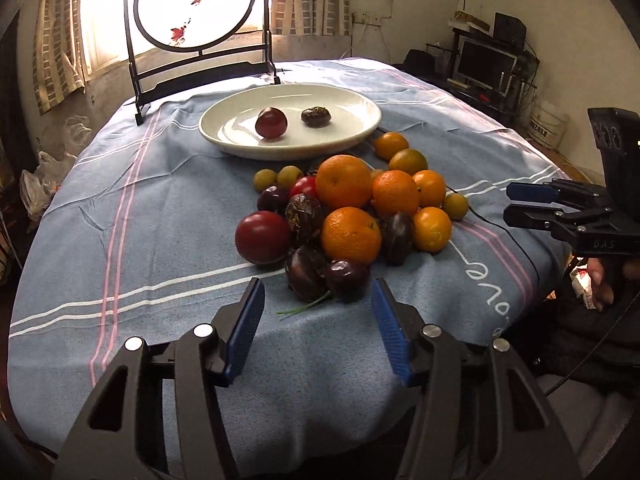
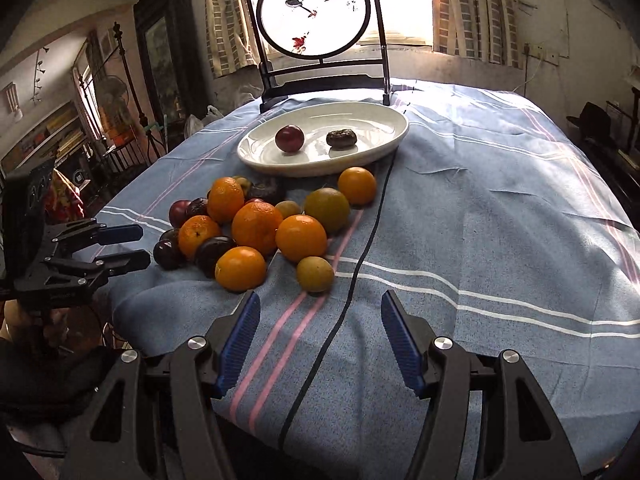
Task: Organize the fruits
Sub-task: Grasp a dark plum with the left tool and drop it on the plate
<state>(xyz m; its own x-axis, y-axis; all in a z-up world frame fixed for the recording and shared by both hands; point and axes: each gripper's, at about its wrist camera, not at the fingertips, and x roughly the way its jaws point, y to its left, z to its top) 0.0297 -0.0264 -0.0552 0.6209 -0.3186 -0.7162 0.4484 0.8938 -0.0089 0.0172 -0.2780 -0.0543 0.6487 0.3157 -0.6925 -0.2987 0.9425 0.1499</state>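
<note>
The left claw (image 1: 318, 330) is hovering low over the near part of the desk (image 1: 160, 240), its blue pads spread wide with nothing between them. Just ahead of its fingertips, the fruit pile (image 1: 348, 216) is lying on the blue striped cloth: oranges, dark plums, a red plum at the pile's left edge and small yellow-green fruits. Beyond the pile, the white plate (image 1: 224, 136) is holding one red plum (image 1: 271, 122) and one dark wrinkled fruit (image 1: 315, 115), apart from each other.

The right claw (image 2: 320, 336) is also hanging low with its pads spread wide and holding nothing. The pile is sitting ahead and to its left; a yellow-green fruit (image 2: 315, 274) is lying nearest, just ahead of its fingertips. A black cable (image 2: 360, 264) is running across the cloth between its fingers toward the plate. Ahead and to its right, the cloth is stretching bare to the desk's far edge. A round painted screen (image 2: 314, 10) is standing behind the plate.
</note>
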